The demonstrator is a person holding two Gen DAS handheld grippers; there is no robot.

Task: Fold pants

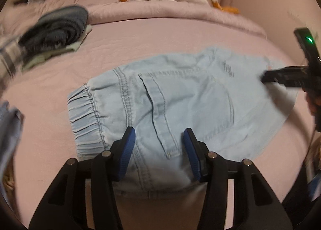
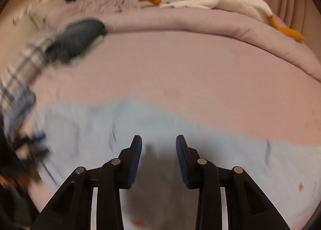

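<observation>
Pink bed (image 1: 140,49), pale blue pants (image 1: 180,99) spread flat; left claw (image 1: 158,139), right claw (image 2: 158,145) released.

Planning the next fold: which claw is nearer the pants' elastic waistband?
Left. The left claw hovers open just beside the waistband; the right claw is over the far end of the pants.

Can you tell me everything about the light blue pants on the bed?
The light blue pants look like soft, thin denim. They lie flat on the pink bed sheet. An elastic, gathered waistband is at the left, with a stitched back pocket near the middle. The left gripper is open just above them, holding nothing. The right gripper, also open, hovers over the other end.
</observation>
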